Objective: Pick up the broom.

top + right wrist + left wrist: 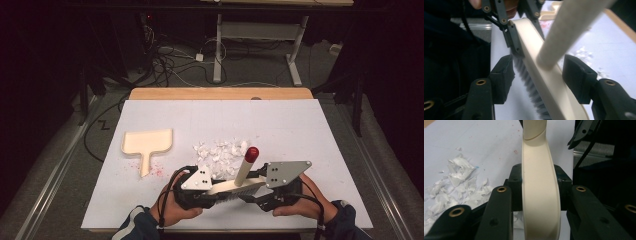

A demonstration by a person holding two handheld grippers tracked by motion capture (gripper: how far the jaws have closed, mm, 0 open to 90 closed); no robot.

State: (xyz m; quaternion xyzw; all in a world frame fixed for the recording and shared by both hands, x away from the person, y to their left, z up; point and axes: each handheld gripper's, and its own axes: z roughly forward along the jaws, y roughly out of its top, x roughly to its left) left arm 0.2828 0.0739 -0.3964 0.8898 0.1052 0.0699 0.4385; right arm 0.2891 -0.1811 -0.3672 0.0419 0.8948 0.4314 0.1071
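The brush (235, 186) hangs low over the near edge of the bench (300, 130), its head clenched in the left tool (540, 182) while the right tool (537, 75) straddles it with pads released, so next comes sweeping the paper scraps (220, 152) toward the dustpan (147, 142); no writing is readable.

The brush (235, 186) is cream-coloured, with a long curved back, a row of grey bristles along its underside and a pale round handle that rises at a slant to a red tip. It hangs level just above the white table cover, its back clamped edge-on between the left gripper's (539, 180) pads. Its other end lies between the right gripper's (537, 72) parted pads, which stand clear of it on both sides.
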